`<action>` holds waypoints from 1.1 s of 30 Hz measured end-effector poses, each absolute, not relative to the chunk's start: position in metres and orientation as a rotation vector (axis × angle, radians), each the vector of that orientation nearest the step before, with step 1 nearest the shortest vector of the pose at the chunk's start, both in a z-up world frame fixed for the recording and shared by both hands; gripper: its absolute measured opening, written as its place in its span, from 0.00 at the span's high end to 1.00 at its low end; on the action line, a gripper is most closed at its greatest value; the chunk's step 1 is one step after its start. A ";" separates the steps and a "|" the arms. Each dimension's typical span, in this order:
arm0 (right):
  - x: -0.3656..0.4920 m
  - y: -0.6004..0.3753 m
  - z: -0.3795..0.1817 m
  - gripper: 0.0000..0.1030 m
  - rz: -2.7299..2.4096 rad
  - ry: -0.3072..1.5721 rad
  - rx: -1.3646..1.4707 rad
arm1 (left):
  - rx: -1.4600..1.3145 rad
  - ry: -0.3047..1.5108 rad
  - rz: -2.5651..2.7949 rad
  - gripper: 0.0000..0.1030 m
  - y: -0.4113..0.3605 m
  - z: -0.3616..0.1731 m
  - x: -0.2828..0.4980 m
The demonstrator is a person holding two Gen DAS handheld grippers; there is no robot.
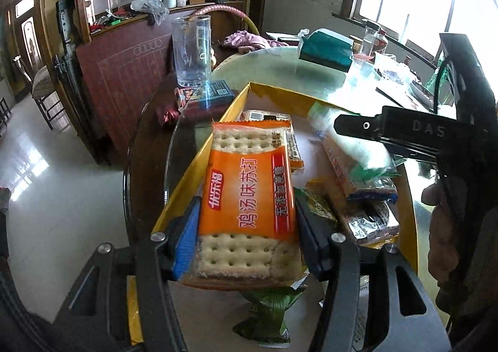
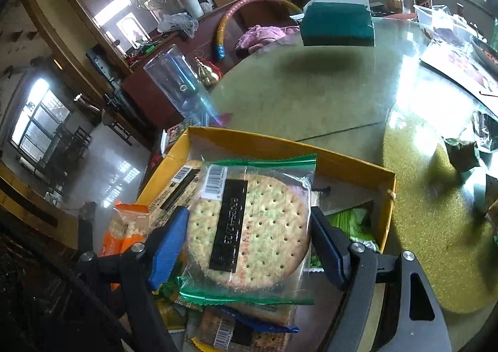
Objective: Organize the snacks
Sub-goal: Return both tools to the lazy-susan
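Left wrist view puts the left gripper [image 1: 247,224] nearest to us, its jaws closed on the long sides of the orange soda cracker pack [image 1: 247,193], which we hold lengthwise above the yellow box [image 1: 199,159]. Right wrist view shows the right gripper [image 2: 249,224] clamped the same way across the round cracker pack [image 2: 252,227] in its clear, green-edged wrapper, also over the box. Below both lie loose snacks: a green packet [image 1: 264,311] under the orange pack, a blue-trimmed pack [image 2: 258,321] under the round one, and barcode-labelled crackers [image 2: 177,187] against the near wall. To place these well, we judge each pack should go down flat in a bare patch of the box floor, long edge parallel to a wall, one hand at a time so the tools do not collide. We should ease the grip only once the pack rests, since crackers snap under pressure. Farther off on the glass table [image 2: 311,96] stand a clear cup [image 1: 191,50] and a green carton [image 2: 337,28], well apart from our work
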State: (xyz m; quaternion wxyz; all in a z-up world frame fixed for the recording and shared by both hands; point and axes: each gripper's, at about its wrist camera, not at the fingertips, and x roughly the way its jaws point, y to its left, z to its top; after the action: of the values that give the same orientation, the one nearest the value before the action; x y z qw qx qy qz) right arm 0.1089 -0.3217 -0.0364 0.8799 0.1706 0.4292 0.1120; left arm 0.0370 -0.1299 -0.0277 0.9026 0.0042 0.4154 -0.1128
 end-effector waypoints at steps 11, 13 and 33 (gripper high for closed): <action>0.047 -0.360 0.003 0.21 0.277 0.718 0.466 | -0.037 0.686 -0.196 0.18 -0.145 0.013 -0.009; 0.031 -0.373 0.010 0.21 0.286 0.691 0.492 | -0.027 0.647 -0.208 0.18 -0.154 0.025 -0.021; -0.047 -0.516 -0.005 0.21 0.023 0.709 0.576 | 0.085 0.764 -0.550 0.17 -0.316 0.031 -0.014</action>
State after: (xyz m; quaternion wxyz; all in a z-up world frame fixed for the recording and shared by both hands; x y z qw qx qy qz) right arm -0.0467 -0.5161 -0.0048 0.8974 0.2782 0.3424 0.0111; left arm -0.0138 -0.3158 0.0309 0.8903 0.0408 0.3680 -0.2650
